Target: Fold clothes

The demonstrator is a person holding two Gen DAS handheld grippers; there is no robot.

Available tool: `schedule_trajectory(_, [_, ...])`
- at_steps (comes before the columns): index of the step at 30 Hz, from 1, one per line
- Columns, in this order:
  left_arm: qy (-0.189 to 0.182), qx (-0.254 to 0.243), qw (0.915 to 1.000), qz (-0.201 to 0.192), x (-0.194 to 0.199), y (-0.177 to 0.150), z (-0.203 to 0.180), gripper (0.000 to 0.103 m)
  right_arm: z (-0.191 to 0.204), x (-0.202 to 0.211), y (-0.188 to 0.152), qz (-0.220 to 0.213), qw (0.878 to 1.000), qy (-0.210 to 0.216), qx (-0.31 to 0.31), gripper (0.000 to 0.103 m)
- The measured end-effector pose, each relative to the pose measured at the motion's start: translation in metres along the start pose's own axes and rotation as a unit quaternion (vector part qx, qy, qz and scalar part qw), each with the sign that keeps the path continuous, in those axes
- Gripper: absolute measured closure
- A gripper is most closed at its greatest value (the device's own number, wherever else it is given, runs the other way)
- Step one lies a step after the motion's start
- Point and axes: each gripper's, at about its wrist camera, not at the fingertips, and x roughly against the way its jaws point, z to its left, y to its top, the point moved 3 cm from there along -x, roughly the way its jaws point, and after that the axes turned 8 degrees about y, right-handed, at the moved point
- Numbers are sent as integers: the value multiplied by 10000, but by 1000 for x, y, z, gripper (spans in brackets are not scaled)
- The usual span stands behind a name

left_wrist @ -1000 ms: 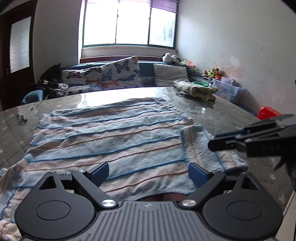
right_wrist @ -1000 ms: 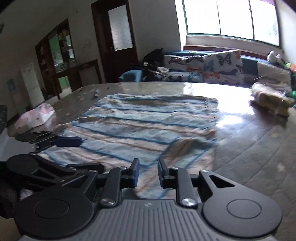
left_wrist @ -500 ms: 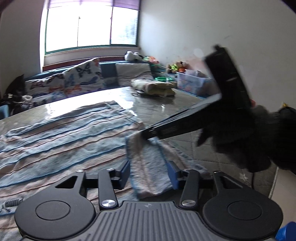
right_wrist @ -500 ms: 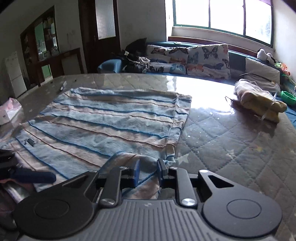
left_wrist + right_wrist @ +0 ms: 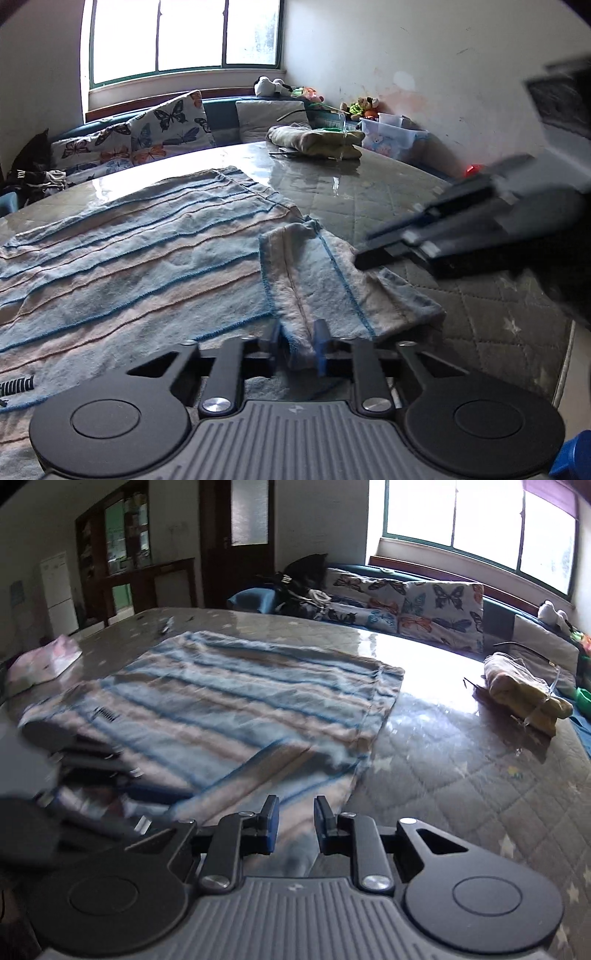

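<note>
Blue-and-beige striped knit shirt (image 5: 140, 254) lies flat on the grey quilted star-print table (image 5: 480, 332), and its short sleeve (image 5: 325, 280) is already flipped inward over the body.

Left gripper (image 5: 297, 341) has just been closing; its jaws are now pinched on the near hem of that sleeve, with cloth bunched between the blue pads.

Right gripper (image 5: 295, 821): narrow gap between its pads. In the left wrist view its tip sits at the sleeve's outer edge, but I cannot tell if any cloth is caught.

Step in hand, as I read it: sleeve fold-in. To do it well:
- keep the left pinch firm
- lift only enough to clear the shirt
- carry the sleeve across so its edge runs parallel with the shirt's side seam
- lay it down flat before letting go

Risk: dragging the shirt body along and wrinkling it.

Rolled yellowish cloth (image 5: 317, 142) sits far beyond the shirt and is not involved.
</note>
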Motion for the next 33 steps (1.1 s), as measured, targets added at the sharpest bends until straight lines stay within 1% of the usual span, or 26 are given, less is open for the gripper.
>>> schedule_trajectory(3, [93, 56, 9999, -107, 7, 4, 2, 99, 12, 9, -12, -21, 9999, 14, 105, 83])
schedule_trajectory(5, [150, 81, 9997, -184, 13, 7, 4, 99, 19, 9, -18, -14, 9997, 9, 242, 83])
schedule_trajectory(7, [189, 82, 9995, -230, 16, 10, 7, 99, 22, 4, -24, 100, 9996, 12, 269, 83])
schedule_trajectory(9, [230, 112, 9996, -154, 14, 8, 10, 99, 24, 0, -28, 184, 9994, 13, 297, 83])
schedule_trajectory(10, [256, 122, 9995, -110, 12, 7, 11, 98, 24, 1, -27, 164, 9994, 12, 314, 83])
schedule_trajectory(11, [283, 132, 9995, -66, 11, 6, 12, 94, 24, 2, -26, 143, 9994, 11, 330, 83])
schedule_trajectory(13, [336, 151, 9993, -2, 10, 4, 15, 91, 23, 4, -23, 101, 9993, 9, 363, 83])
schedule_trajectory(15, [384, 167, 9991, -97, 16, 4, 16, 80, 20, 6, -17, 33, 9993, -21, 380, 81])
schedule_trajectory(16, [383, 185, 9990, -167, 19, 5, 17, 78, 17, 5, -11, -9, 9993, -54, 365, 81])
schedule_trajectory(18, [342, 198, 9989, -258, 24, 7, 16, 78, 10, 2, -1, -86, 9993, -127, 343, 81])
schedule_trajectory(21, [268, 135, 9992, -282, 24, 8, 12, 78, -1, -13, 13, -113, 9995, -189, 232, 81])
schedule_trajectory(23, [210, 82, 9995, -231, 21, 5, 9, 78, -9, -26, 22, -120, 9997, -201, 70, 81])
schedule_trajectory(25, [162, 39, 9997, -155, 16, 3, 7, 78, -17, -41, 30, -123, 9998, -119, -128, 81])
schedule_trajectory(30, [126, 3, 9999, -16, 6, -4, 6, 78, -25, -71, 33, 50, 9994, -154, -300, 82])
schedule_trajectory(33, [152, 64, 9999, -26, 8, -4, 10, 78, -21, -72, 33, 34, 9995, -233, -203, 82])
